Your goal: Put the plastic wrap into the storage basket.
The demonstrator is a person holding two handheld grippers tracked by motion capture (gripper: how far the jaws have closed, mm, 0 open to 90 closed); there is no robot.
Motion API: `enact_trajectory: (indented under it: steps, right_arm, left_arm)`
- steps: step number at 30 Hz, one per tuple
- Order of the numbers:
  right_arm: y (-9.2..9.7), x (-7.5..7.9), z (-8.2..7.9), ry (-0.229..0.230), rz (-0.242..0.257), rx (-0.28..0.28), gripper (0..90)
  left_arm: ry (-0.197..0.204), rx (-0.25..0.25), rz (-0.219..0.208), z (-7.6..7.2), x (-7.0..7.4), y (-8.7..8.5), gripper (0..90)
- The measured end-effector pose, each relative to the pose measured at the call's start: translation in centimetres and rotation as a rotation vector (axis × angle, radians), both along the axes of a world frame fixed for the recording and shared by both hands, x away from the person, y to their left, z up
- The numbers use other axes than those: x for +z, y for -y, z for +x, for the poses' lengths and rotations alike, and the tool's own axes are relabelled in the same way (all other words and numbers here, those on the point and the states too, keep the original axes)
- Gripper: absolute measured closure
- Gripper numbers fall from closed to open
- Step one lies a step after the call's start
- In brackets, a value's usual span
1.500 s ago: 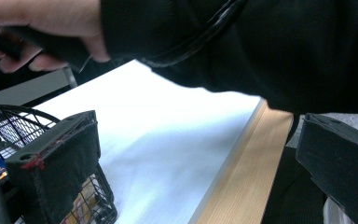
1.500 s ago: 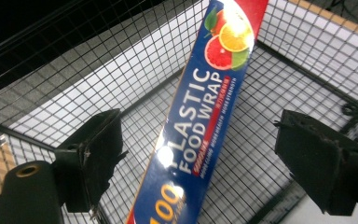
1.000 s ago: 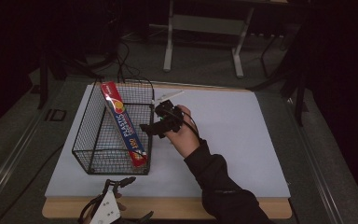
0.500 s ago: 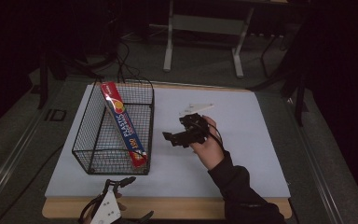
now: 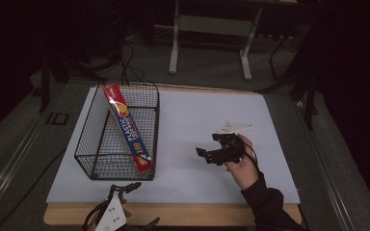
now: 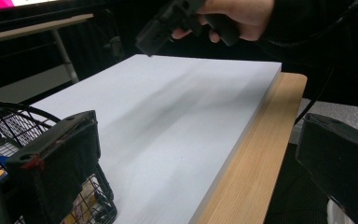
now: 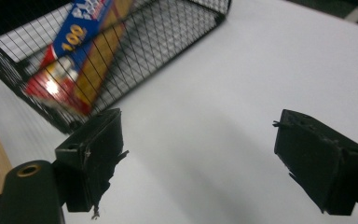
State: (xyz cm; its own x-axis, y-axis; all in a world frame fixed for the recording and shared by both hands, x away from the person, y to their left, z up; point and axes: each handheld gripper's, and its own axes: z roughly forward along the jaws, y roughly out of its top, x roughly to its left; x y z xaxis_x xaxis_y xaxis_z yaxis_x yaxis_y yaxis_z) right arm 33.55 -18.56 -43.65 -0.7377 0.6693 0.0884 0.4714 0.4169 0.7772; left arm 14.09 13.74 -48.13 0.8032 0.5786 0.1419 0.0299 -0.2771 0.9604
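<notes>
Leaning corner to corner inside the wire basket (image 5: 96, 159), the plastic wrap box (image 5: 127, 129) is too long to lie flat on the basket floor, so its far end rests on the back rim and its near end sits low at the front right corner; in the right gripper view the same box (image 7: 77, 51) shows through the mesh. The basket stands on the left part of the white worktop (image 5: 192, 115), near its front edge. To its right, well apart, the right hand-held gripper (image 5: 203, 154) hovers over bare worktop, jaws spread wide with nothing between them and pointing toward the basket, a pose that fits a hand with nothing to carry. The left hand-held gripper (image 5: 130, 186) sits low at the worktop's front edge, just before the basket, jaws likewise spread and empty, apparently idle.
</notes>
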Motion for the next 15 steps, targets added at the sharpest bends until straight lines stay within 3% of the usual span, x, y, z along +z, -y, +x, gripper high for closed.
enact_trajectory:
  steps: [7,15]
  right_arm:
    - [2.4,-1.8,-1.0,0.002,0.018,-0.035,15.2]
    - [4.1,-3.6,-1.8,0.034,-0.006,-0.053,15.3]
  left_arm:
    - [0.000,0.002,0.003,0.0,0.0,0.0,0.1]
    - [0.005,0.001,0.005,-0.1,0.0,0.0,0.1]
